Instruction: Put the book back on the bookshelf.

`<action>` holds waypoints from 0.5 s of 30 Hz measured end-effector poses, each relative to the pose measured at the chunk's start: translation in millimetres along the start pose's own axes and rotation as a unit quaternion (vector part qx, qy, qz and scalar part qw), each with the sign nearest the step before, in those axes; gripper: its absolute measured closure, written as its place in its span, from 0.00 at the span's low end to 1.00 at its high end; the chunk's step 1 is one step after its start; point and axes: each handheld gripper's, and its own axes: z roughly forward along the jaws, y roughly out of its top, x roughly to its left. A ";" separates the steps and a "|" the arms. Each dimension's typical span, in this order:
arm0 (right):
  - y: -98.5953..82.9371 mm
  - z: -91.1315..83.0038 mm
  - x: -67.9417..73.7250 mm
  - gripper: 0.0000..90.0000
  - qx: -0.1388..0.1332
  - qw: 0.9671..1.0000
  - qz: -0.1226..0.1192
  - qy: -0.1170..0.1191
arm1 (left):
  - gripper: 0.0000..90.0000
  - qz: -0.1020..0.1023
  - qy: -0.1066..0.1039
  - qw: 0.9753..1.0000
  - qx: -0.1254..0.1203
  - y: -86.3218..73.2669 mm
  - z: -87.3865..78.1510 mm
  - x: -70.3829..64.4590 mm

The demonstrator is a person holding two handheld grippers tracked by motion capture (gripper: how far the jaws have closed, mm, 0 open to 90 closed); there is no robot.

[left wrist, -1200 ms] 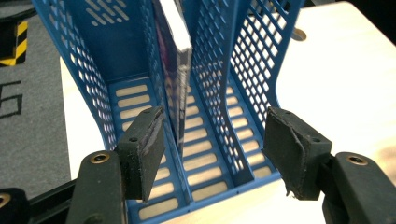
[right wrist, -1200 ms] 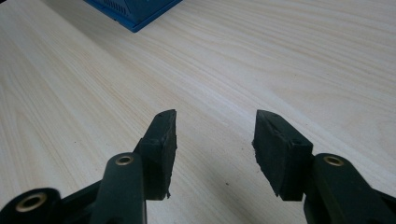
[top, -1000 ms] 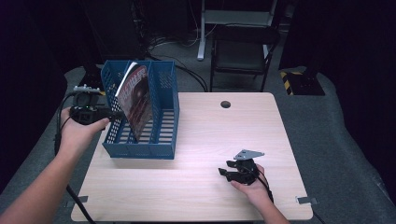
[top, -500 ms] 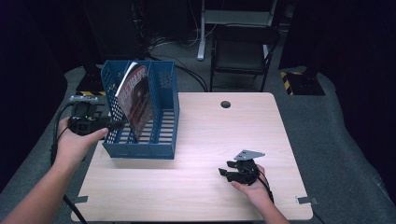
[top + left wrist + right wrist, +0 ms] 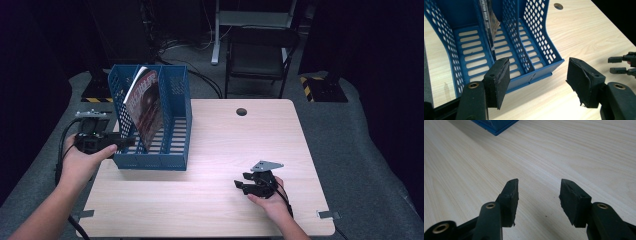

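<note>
A blue slotted file rack (image 5: 152, 162) stands on the left of the wooden table (image 5: 240, 145). A magazine (image 5: 145, 107) with a dark red cover leans tilted inside it. My left gripper (image 5: 127, 141) is open at the rack's near left corner, with nothing between its jaws. In the left gripper view, the open gripper (image 5: 537, 77) faces the rack (image 5: 536, 37), and the magazine (image 5: 487, 22) stands in the left slot. My right gripper (image 5: 240, 185) rests open low over the table's near right part. In the right gripper view, the gripper (image 5: 539, 192) has bare wood between its jaws.
A round cable hole (image 5: 242, 111) sits near the table's far edge. A dark chair (image 5: 260, 55) stands behind the table, with cables on the floor beside it. The rack's corner (image 5: 496, 125) shows at the top of the right gripper view.
My left gripper has drawn back toward the person along the rack's left side. The magazine stays leaning in the rack. The right gripper has not moved.
</note>
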 end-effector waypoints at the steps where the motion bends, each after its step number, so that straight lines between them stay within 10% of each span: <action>1: 0.0 -0.1 0.0 0.54 0.000 1.000 0.000 0.000 | 0.39 0.003 -0.002 1.000 0.001 -0.2 -0.1 -0.6; 15: 0.1 -1.4 0.0 0.54 -0.002 1.000 0.002 -0.001 | 0.46 0.016 -0.006 1.000 0.007 -11.4 2.2 -15.1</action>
